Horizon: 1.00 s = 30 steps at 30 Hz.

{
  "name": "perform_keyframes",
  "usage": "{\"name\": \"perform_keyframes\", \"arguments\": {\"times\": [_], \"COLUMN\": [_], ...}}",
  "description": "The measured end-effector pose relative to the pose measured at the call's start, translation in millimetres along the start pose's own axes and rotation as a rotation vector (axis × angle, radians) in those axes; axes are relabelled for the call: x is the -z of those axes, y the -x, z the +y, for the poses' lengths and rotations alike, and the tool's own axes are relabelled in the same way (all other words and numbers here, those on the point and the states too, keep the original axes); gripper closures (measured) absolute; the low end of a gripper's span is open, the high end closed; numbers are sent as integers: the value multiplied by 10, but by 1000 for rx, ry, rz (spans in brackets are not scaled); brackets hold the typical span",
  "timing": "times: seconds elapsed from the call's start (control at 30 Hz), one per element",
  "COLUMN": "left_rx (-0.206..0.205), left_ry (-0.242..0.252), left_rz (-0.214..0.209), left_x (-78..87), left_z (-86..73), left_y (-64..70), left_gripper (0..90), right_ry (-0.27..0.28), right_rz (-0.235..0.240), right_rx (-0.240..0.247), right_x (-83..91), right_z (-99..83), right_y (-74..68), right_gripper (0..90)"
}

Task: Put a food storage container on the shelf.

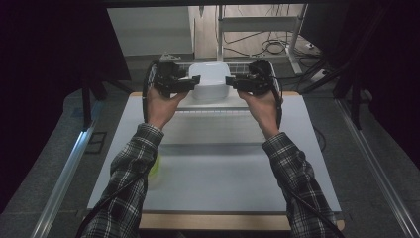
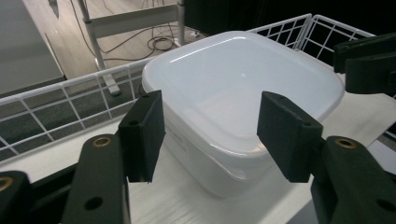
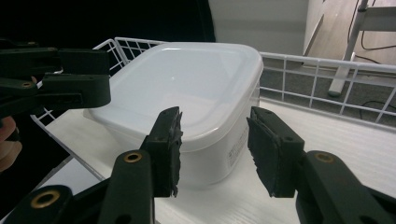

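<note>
white table [image 1: 213, 168]: both forearms outstretched, left gripper [image 1: 194, 81] and right gripper [image 1: 231, 82] agape, flanking one lidded plastic container [image 1: 210, 79].

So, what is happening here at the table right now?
A person in a checked shirt holds a black two-jaw gripper in each hand and brings them to a white, square plastic container with a lid from both sides. The left gripper and the right gripper are both open at its corners and not clamped on it. The container stands on a white shelf edged by a white wire rail.

A small printed label on the white container [image 3: 187, 88] is too blurred to read.
</note>
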State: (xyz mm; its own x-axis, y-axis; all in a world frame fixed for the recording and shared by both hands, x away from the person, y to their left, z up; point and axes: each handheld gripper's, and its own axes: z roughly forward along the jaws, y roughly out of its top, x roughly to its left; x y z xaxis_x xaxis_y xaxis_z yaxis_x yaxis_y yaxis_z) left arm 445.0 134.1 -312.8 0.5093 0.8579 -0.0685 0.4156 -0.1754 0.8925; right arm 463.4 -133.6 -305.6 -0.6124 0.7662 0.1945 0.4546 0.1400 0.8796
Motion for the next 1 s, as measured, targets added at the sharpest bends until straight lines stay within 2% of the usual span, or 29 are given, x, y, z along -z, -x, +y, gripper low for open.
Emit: {"name": "perform_keyframes", "arguments": {"times": [0.13, 0.2, 0.27, 0.37, 0.43, 0.53, 0.63, 0.73, 0.83, 1.0], "left_rx": [3, 17, 11, 17, 16, 20, 32, 33, 25, 25], "left_ry": [15, 29, 39, 60, 71, 73, 78, 74, 69, 71], "left_rz": [6, -19, -32, -47, -57, -61, -79, -100, -121, -144], "left_x": [26, 69, 134, 191, 231, 265, 300, 326, 366, 428], "left_z": [-2, -14, -53, -110, -150, -201, -252, -299, -370, -477], "left_y": [-10, -25, -30, -31, -38, -46, -60, -54, -28, 6], "left_gripper": [394, 394, 414, 451, 498, 615, 729, 804, 846, 831], "right_ry": [4, 10, 17, 22, 28, 33, 20, 18, 15, 19], "right_rz": [2, 11, 16, 23, 18, -2, -2, 11, 18, 41], "right_rx": [1, -4, -10, 1, 16, 26, 25, 26, 35, 47], "right_x": [11, 22, 47, 82, 103, 120, 112, 115, 146, 219], "right_z": [-13, -18, -33, -60, -72, -85, -104, -139, -204, -299], "right_y": [17, 30, 53, 58, 54, 58, 74, 82, 77, 57], "right_gripper": [539, 539, 546, 591, 638, 720, 787, 841, 867, 854]}}
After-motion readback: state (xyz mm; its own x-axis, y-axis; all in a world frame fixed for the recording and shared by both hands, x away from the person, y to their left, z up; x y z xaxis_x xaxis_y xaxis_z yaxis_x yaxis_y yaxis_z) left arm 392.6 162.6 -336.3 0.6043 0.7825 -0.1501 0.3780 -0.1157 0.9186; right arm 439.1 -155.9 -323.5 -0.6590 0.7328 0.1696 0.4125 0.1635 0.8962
